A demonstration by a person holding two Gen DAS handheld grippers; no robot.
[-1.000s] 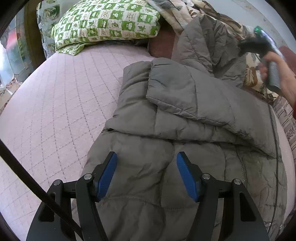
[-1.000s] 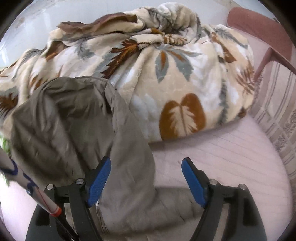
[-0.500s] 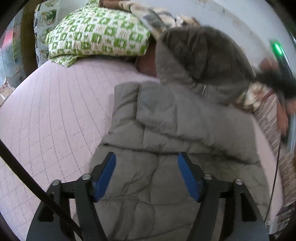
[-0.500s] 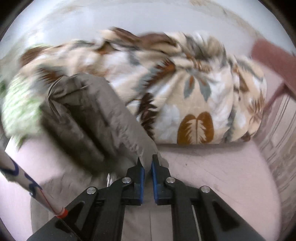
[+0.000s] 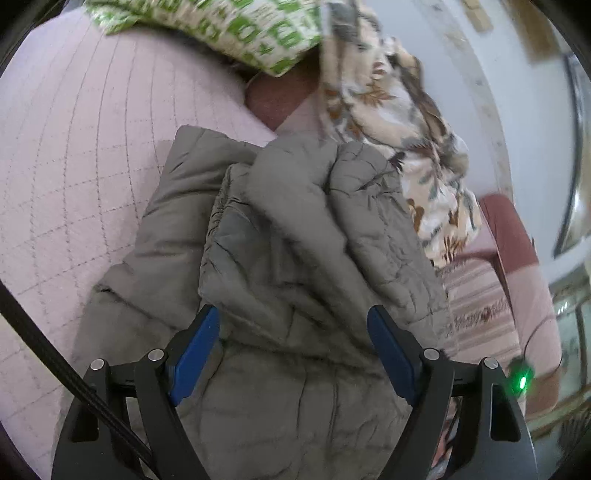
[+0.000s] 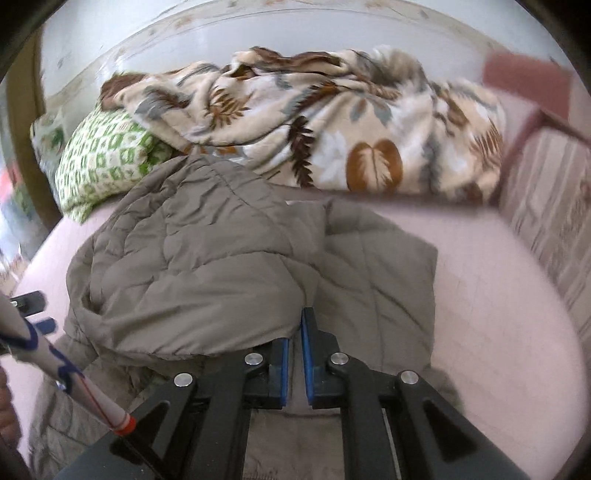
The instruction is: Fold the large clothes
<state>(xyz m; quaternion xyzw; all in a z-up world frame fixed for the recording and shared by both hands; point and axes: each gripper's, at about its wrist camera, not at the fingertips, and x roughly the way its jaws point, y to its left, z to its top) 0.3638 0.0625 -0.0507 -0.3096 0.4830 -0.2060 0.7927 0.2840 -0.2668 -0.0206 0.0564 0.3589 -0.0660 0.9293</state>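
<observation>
The grey quilted puffer jacket (image 5: pixel 295 258) lies on the pink quilted bed (image 5: pixel 74 166), bunched and partly doubled over itself. In the left wrist view its long axis runs from the fingers away toward the far end of the bed, where its top edge stops near a green-and-white patterned pillow (image 5: pixel 240 33) and a leaf-print blanket (image 5: pixel 406 147). A thick fold of the jacket is laid back over the lower layer, with a gathered seam running down its left side.

The left gripper (image 5: pixel 293 354) hangs over the near part of the jacket with its blue-padded fingers (image 5: pixel 192 354) spread wide, holding nothing; jacket fabric fills the space between and beyond them. To the right of these fingers a small green light (image 5: pixel 521 380) glows at the bed's edge, beside striped upholstery (image 5: pixel 476 295).

In the right wrist view the right gripper (image 6: pixel 300 332) has its fingers drawn nearly together, pinching the hem of the upper jacket layer (image 6: pixel 192 266), which bulges up and to the left of the fingers. A flatter panel of the jacket lies just beyond and to the right of them, on bare bed sheet (image 6: pixel 498 295). Beyond the jacket the blanket (image 6: pixel 332 122) is heaped against the wall, with the pillow (image 6: pixel 99 158) to its left. At the left edge, a white rod with blue cord and a red tip (image 6: pixel 66 369) crosses the corner.
</observation>
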